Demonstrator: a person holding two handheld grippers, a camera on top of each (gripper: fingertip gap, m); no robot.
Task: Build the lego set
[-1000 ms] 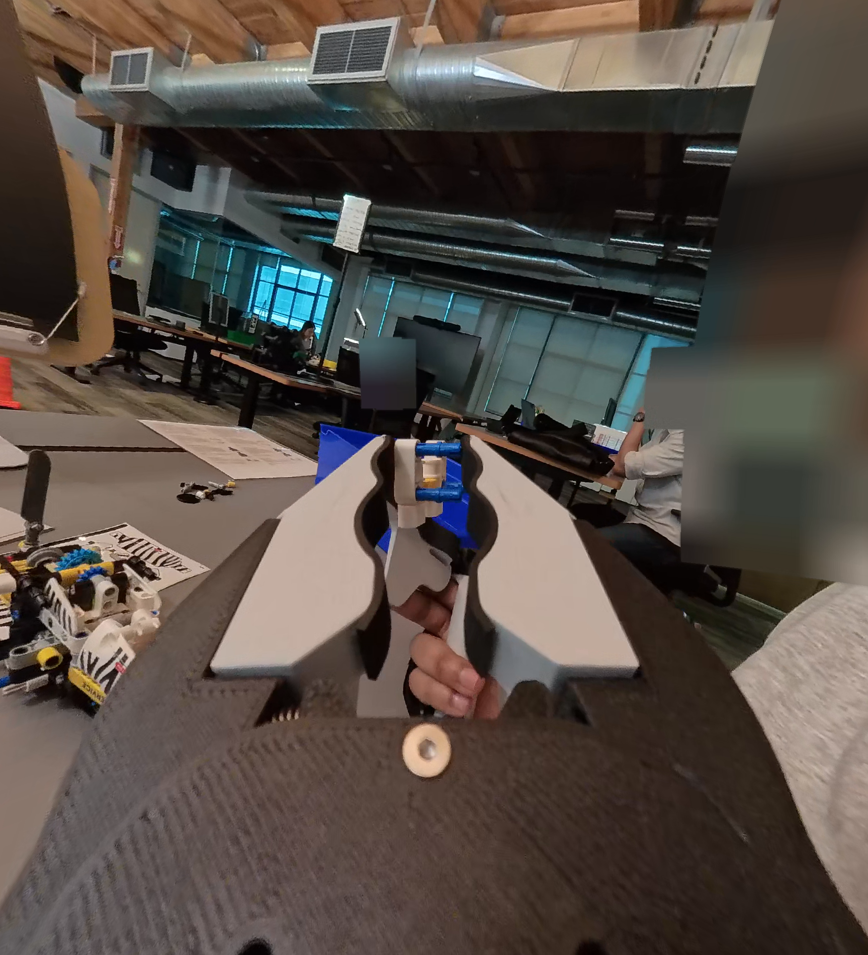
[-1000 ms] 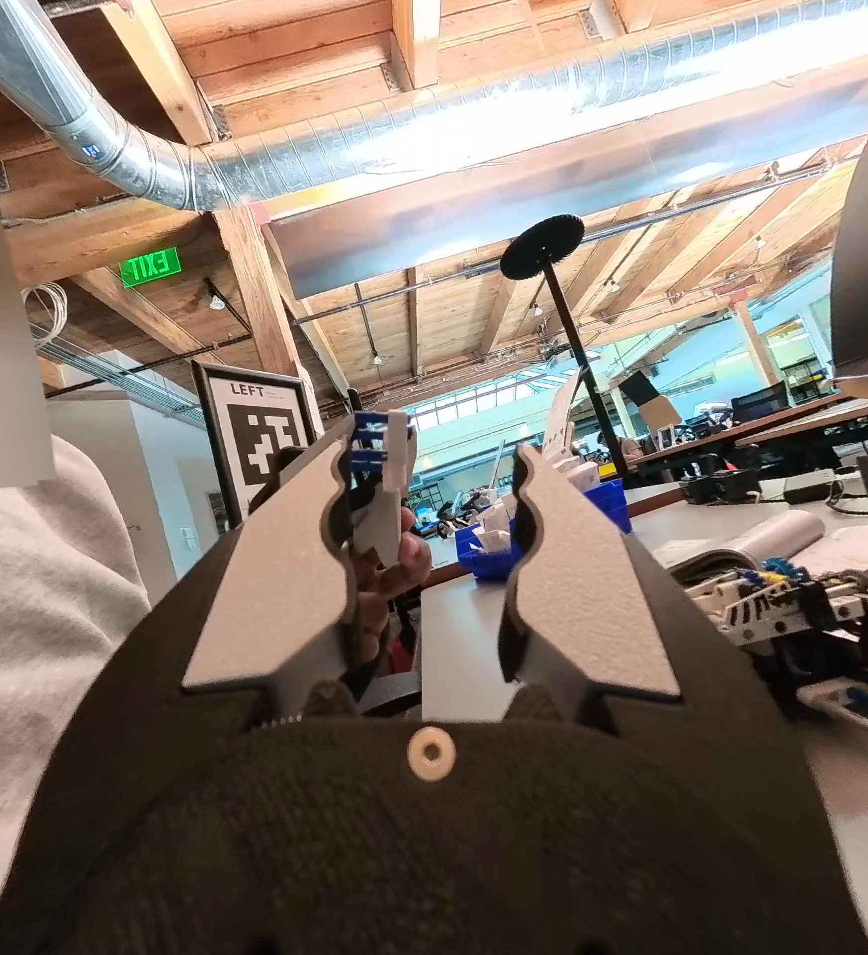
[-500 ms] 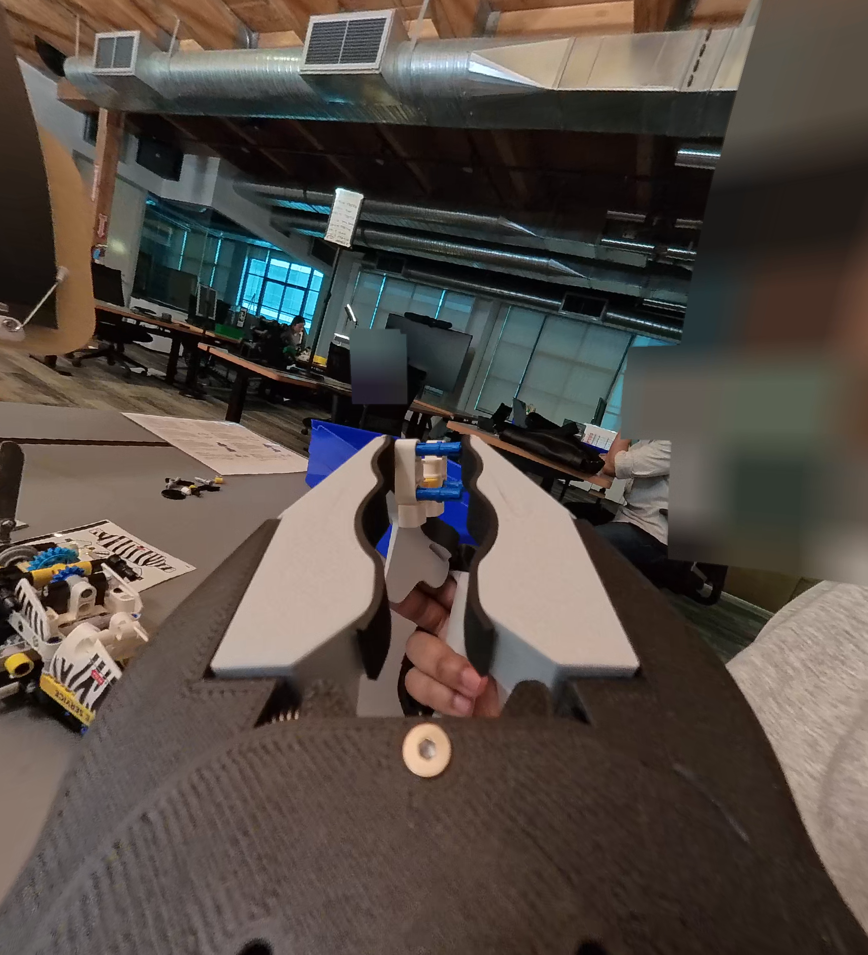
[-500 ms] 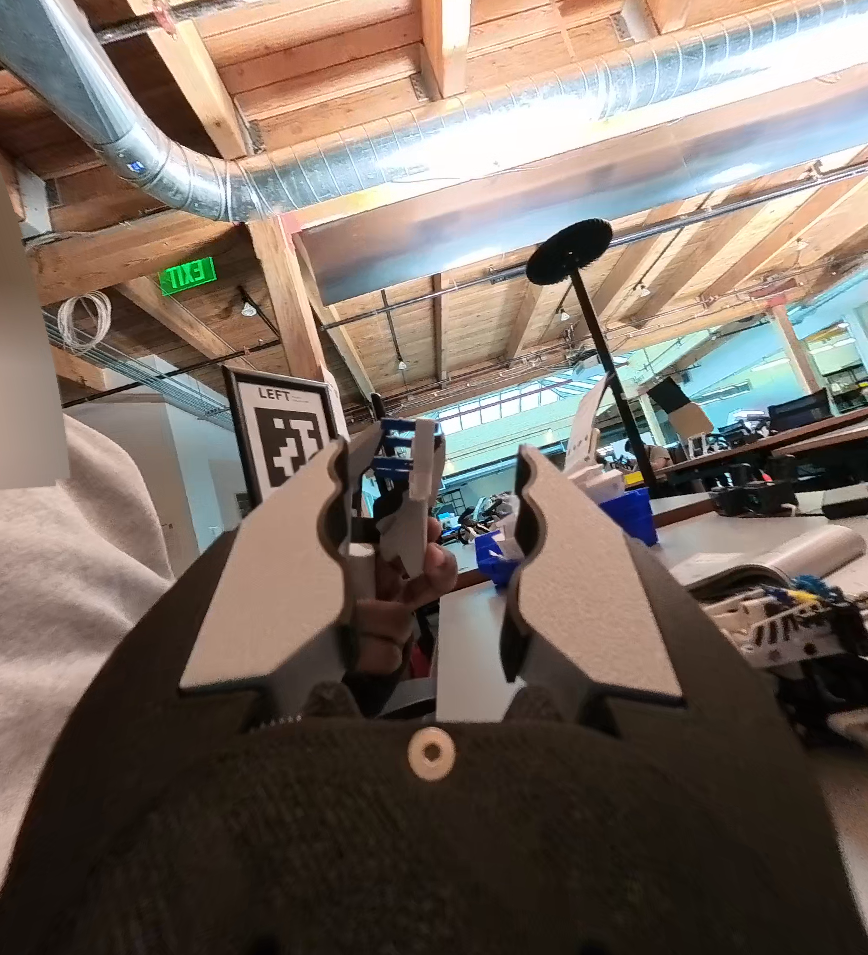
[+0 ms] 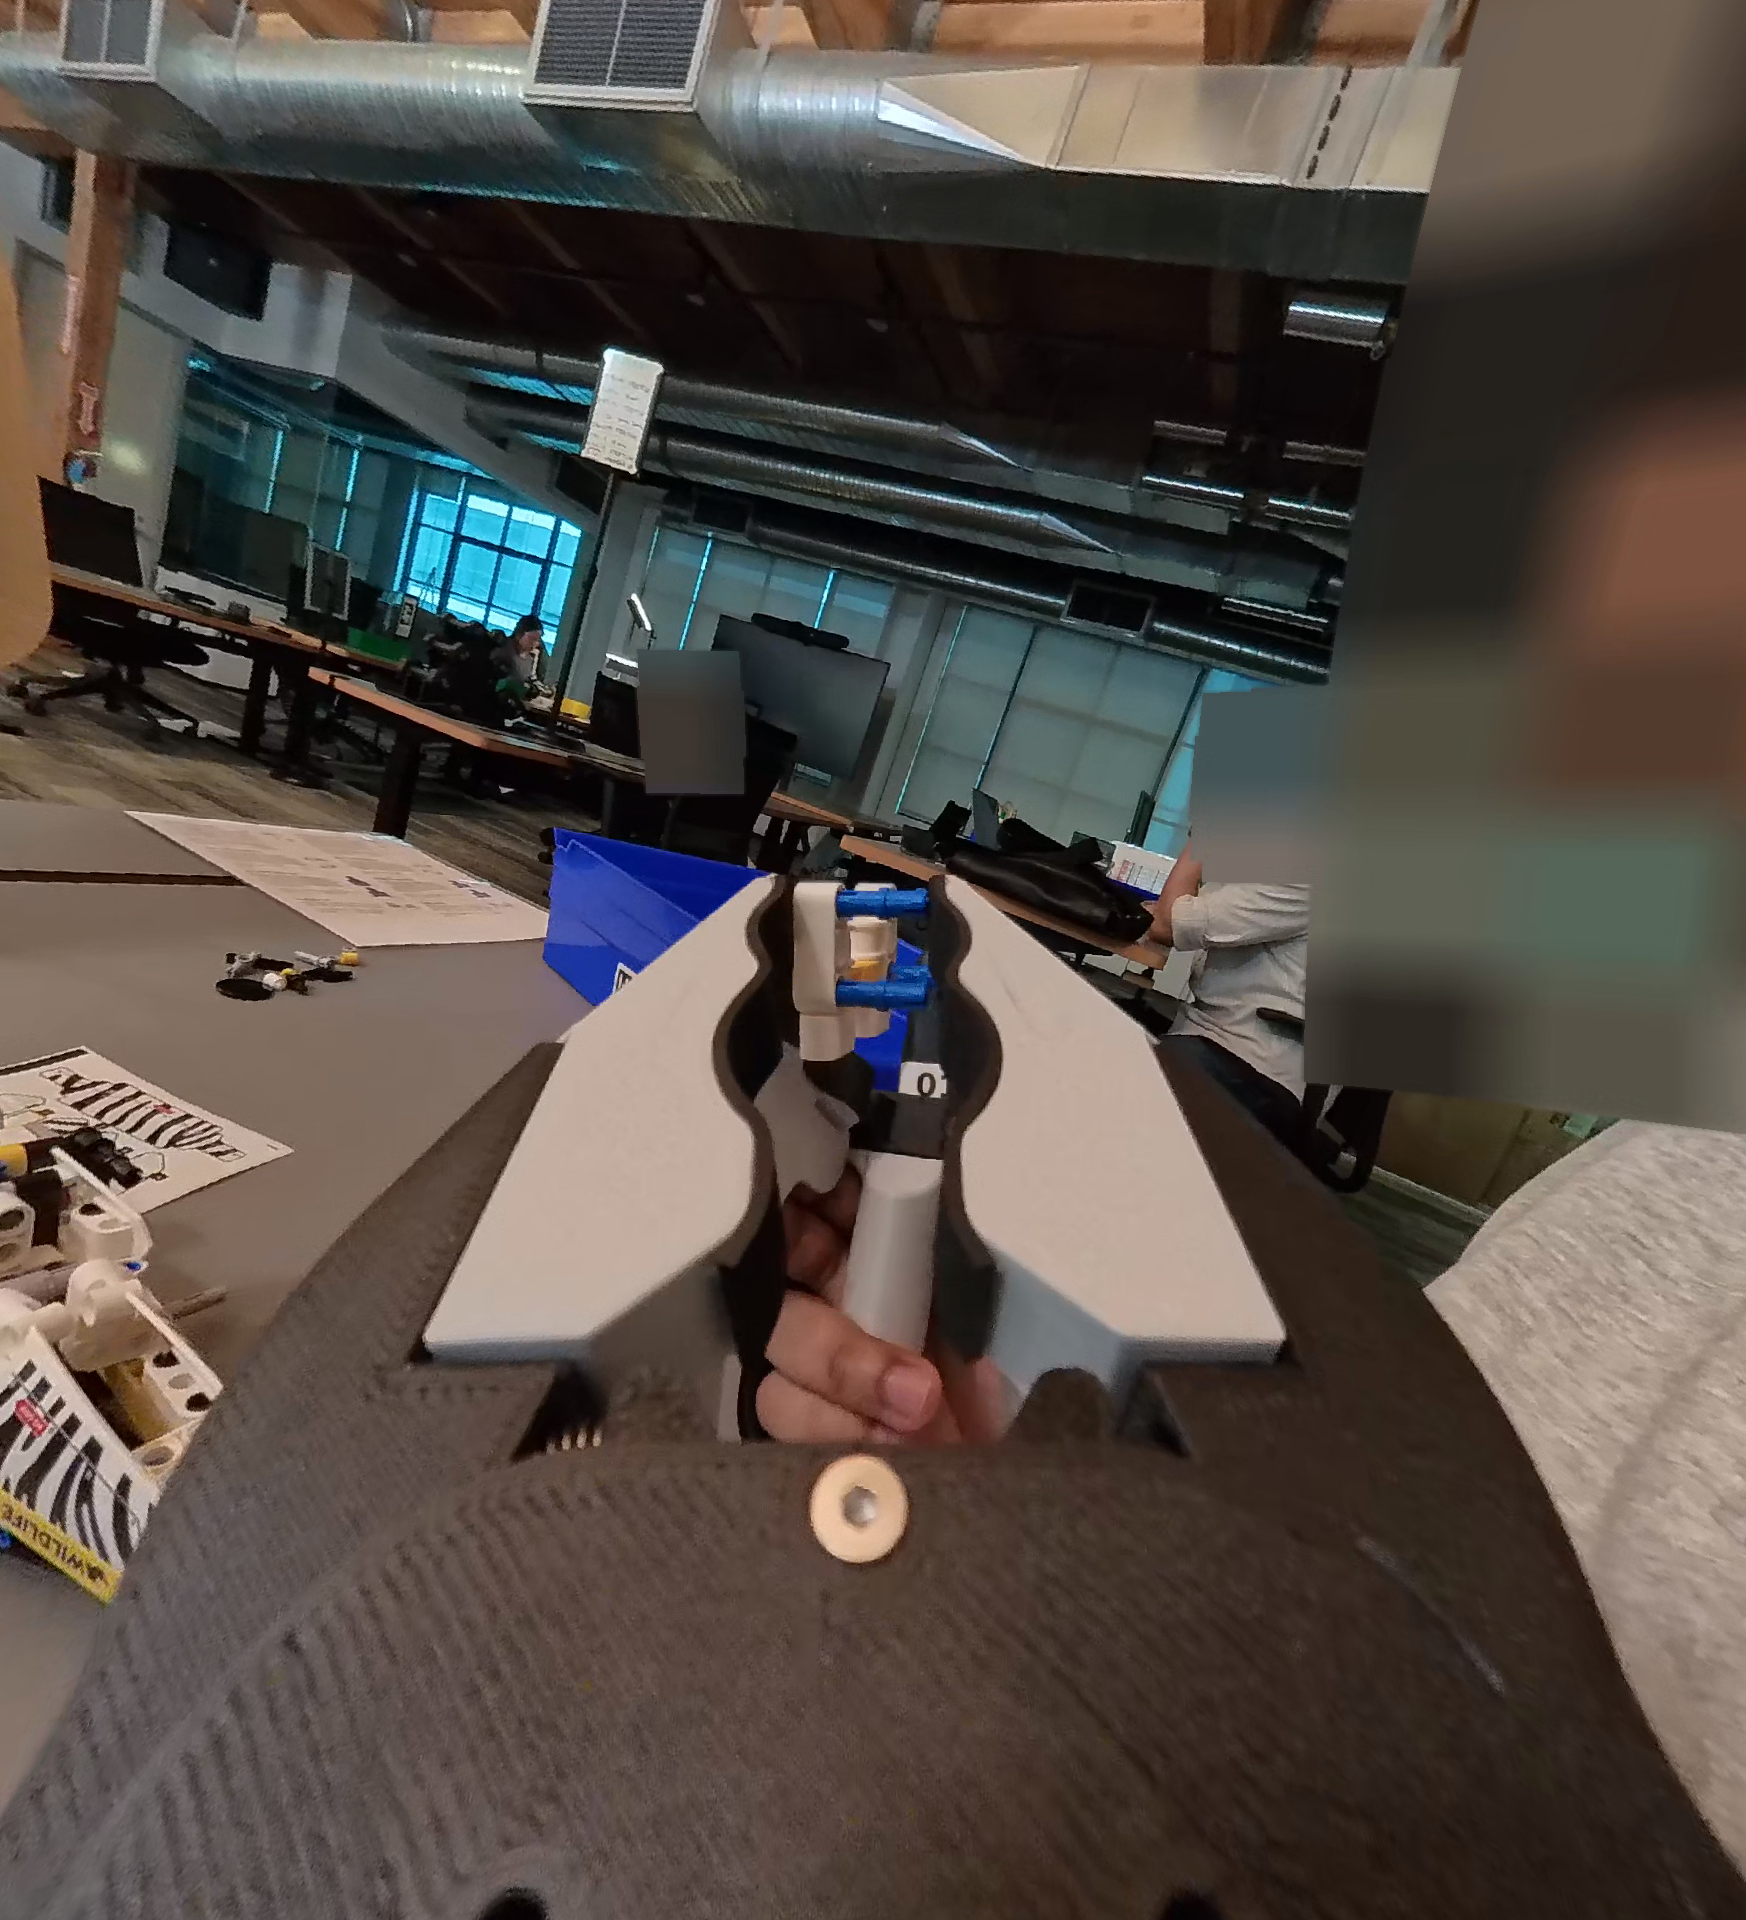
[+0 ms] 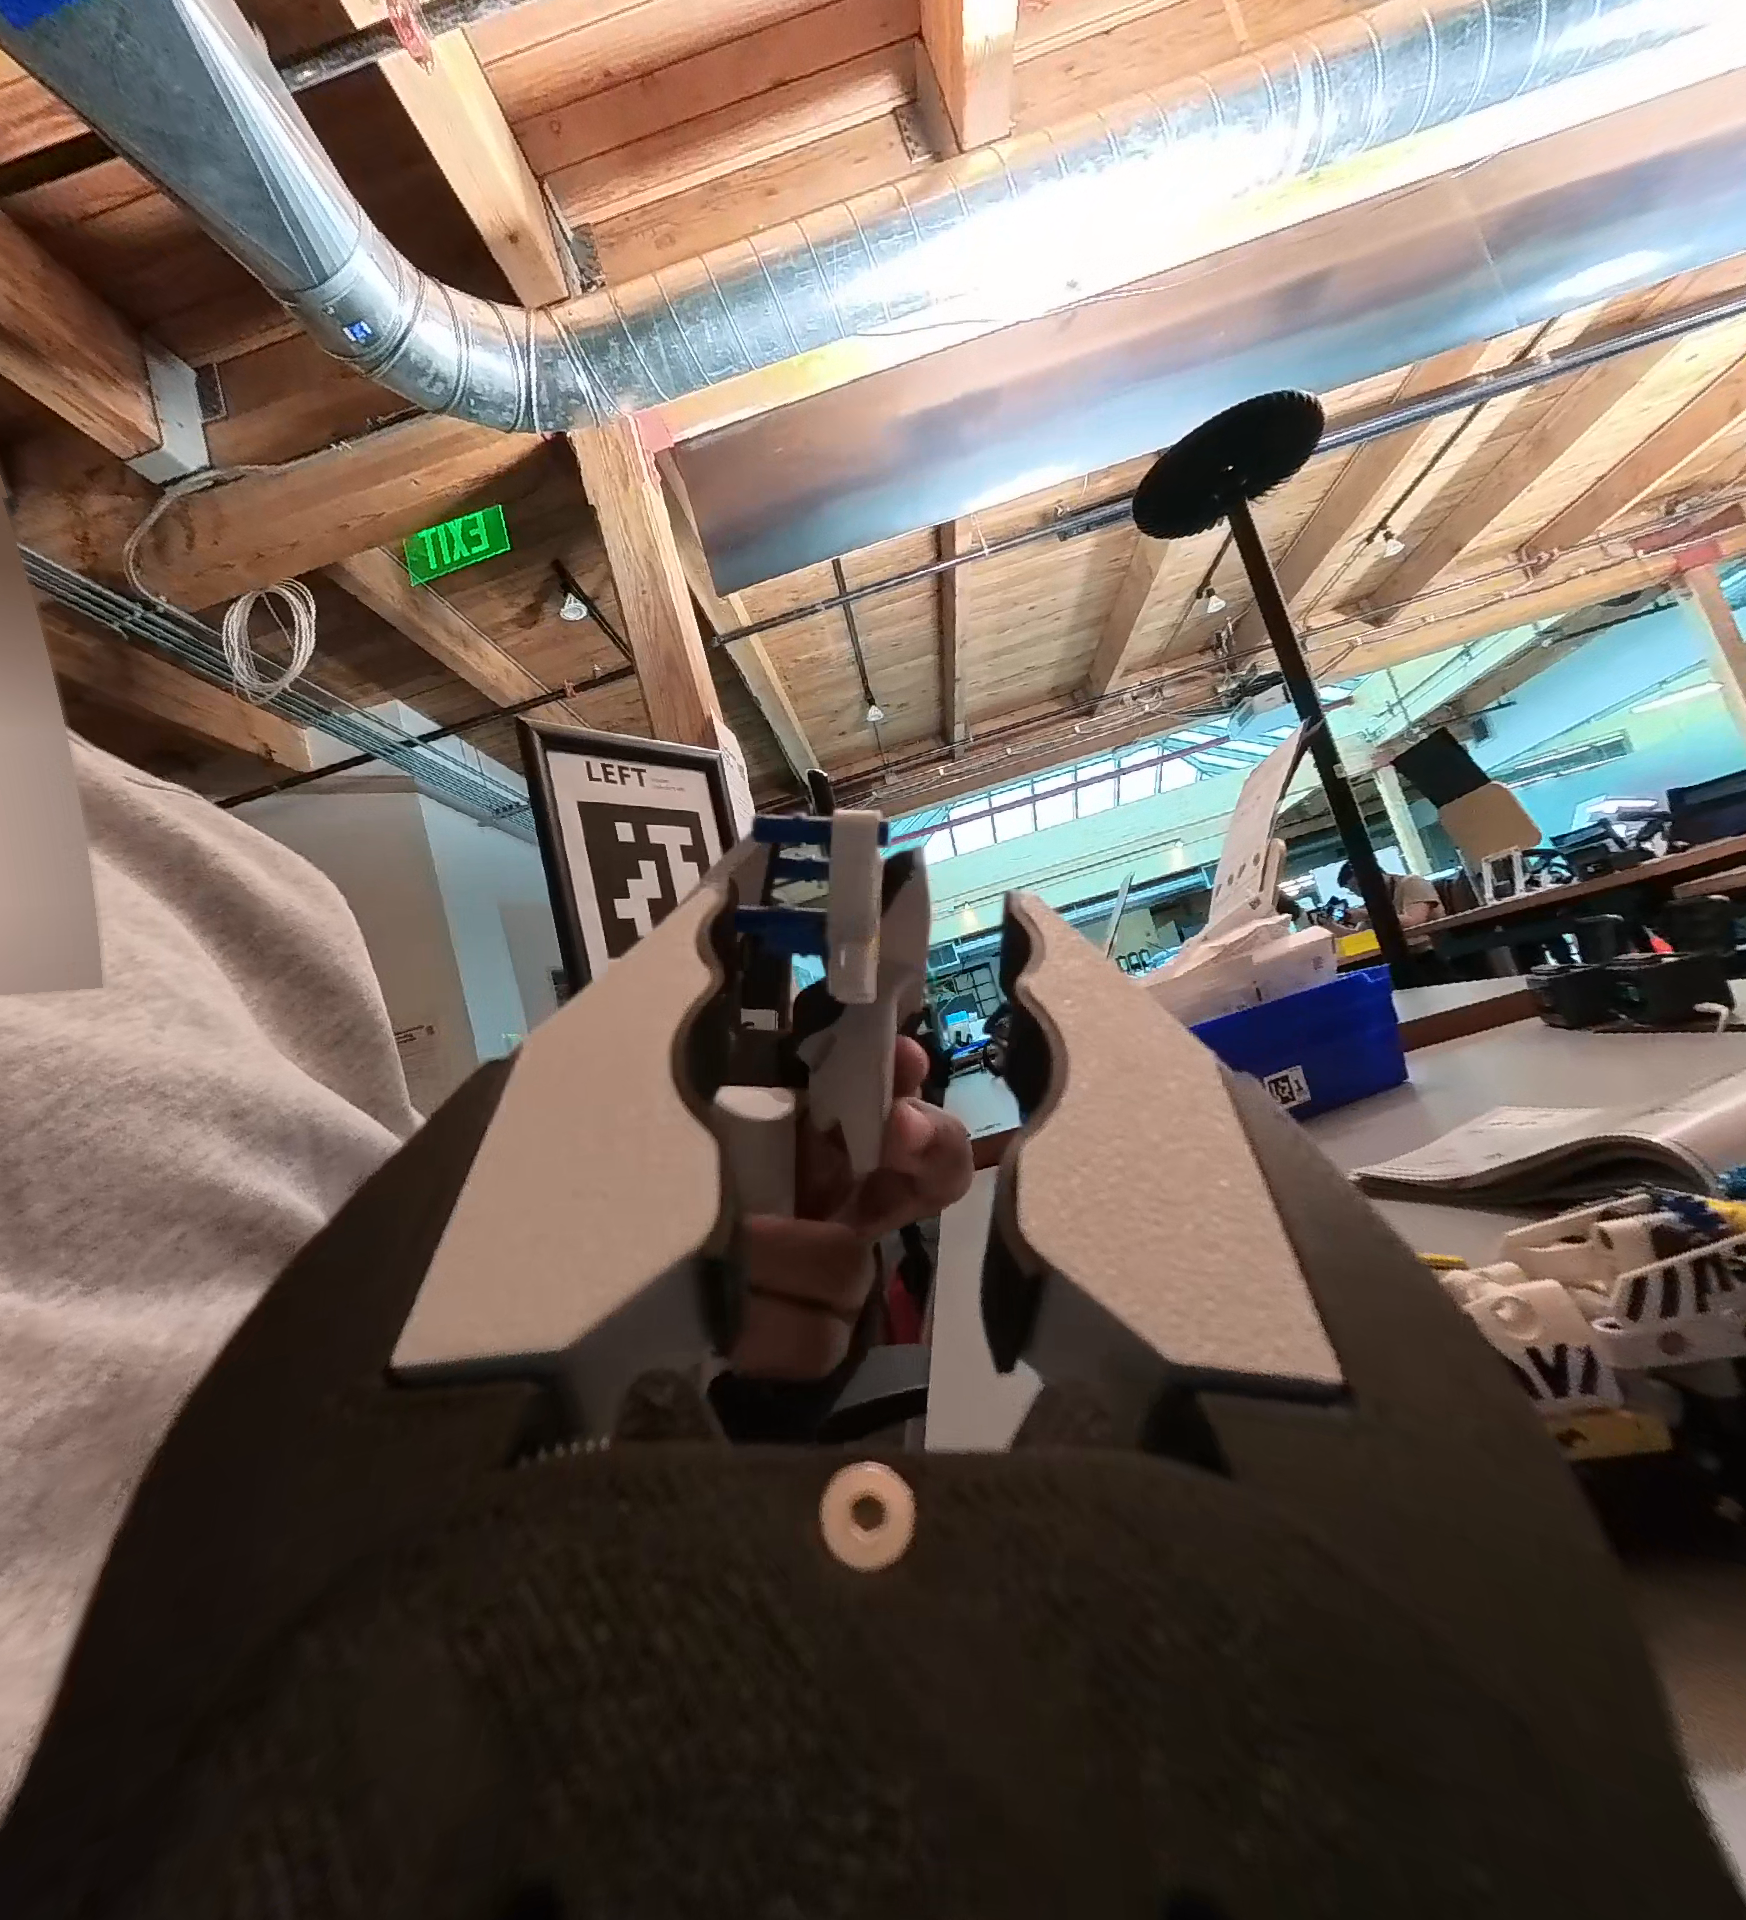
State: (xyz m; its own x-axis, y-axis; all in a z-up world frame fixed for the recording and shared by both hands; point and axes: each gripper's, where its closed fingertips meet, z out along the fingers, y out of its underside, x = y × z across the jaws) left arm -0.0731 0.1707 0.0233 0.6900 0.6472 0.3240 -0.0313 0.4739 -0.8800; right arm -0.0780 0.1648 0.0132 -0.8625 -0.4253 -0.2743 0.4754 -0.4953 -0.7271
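1. a small white lego beam fitted with blue pins and a yellow bush (image 5: 853, 971) is gripped at the very tips of the left claw (image 5: 853, 961), whose grey fingers (image 5: 640, 1122) are clenched on it; the piece is held aloft, well above the grey tabletop (image 5: 349, 1049), apparently so that it can be reached from the other side.

2. in the right wrist view the same white beam is seen edge-on, with its blue pins pointing toward that claw's left finger; the right claw (image 6: 952, 914) is released, nothing lying between its fingers, and the piece is seen just past its left fingertip. whether the two touch cannot be told.

3. the facing arrangement is judged to be a handover or regrip in mid-air: one claw steadies the part while the other is lined up on it.

4. the half-built white lego vehicle with zebra-striped panels (image 5: 38, 1351) is left on the table, low and to the left of the left claw, and low to the right of the right claw; the held beam is judged to be destined for it.

5. a flat printed sheet with zebra stripes (image 5: 152, 1122) lies beside the model, and an open instruction booklet (image 6: 1534, 1143) is kept to the right of the right claw, presumably for reference.

6. a blue plastic parts bin (image 5: 640, 914) stands behind the left claw's fingers, within reach for further pieces.
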